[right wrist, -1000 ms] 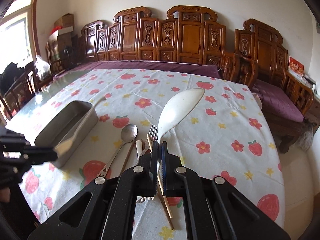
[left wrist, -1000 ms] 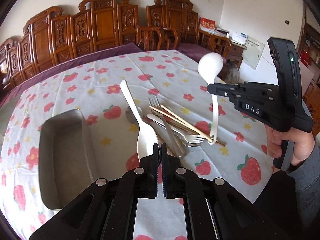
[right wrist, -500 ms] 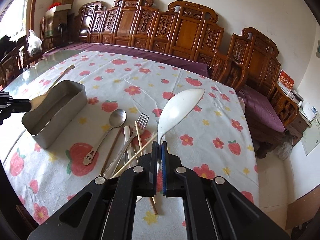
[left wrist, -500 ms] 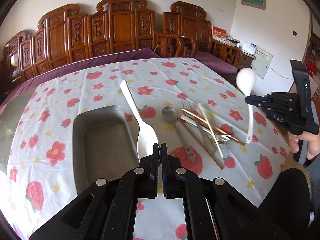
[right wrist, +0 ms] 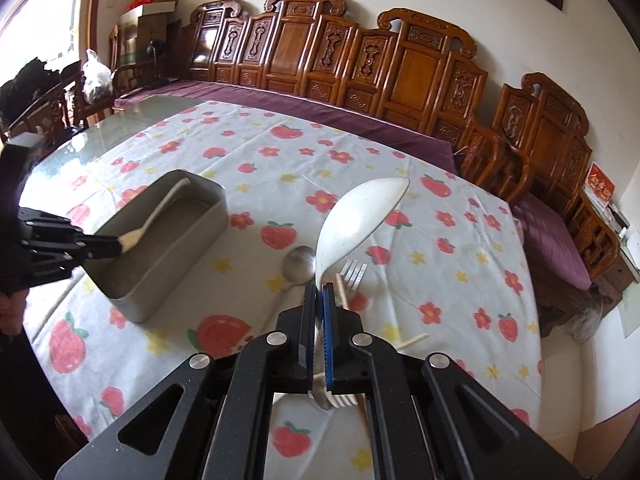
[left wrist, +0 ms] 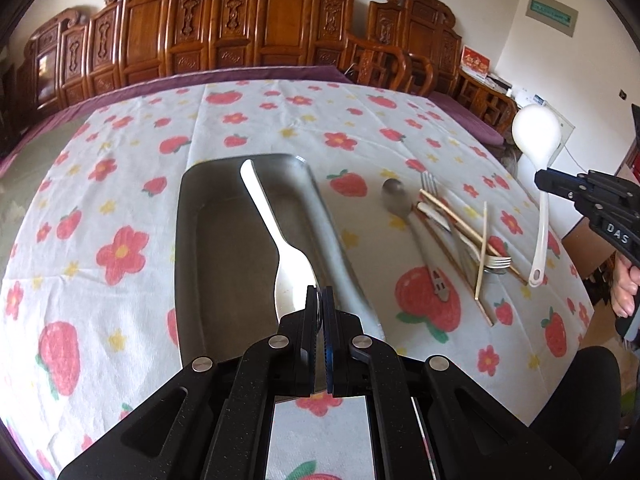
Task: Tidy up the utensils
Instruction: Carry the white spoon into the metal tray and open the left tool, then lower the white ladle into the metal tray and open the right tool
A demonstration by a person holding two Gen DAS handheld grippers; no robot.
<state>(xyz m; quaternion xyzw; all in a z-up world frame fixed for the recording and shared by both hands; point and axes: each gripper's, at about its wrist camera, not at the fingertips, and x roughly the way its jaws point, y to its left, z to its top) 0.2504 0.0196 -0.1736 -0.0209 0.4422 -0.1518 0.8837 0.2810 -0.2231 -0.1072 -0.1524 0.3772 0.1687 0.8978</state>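
A: Where's the white rice paddle point(left wrist: 294, 276)?
B: Over the metal tray point(left wrist: 208, 264), pinched tight in the left tongs point(left wrist: 319, 312).
A: And the right tongs point(right wrist: 319, 304)?
B: Clamped on the white ladle point(right wrist: 352, 220), above the utensil pile point(left wrist: 452, 232) mid-counter point(left wrist: 280, 120).

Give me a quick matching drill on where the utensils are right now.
Things:
1. white rice paddle
2. white ladle
3. metal spoon
4. chopsticks

Places:
A. lying loose on the tablecloth, bowl toward the tray
B. clamped in the right tool
C. crossed over the forks
D. held by the left tool above the metal tray

Pairs: 1-D, 2-B, 3-A, 4-C
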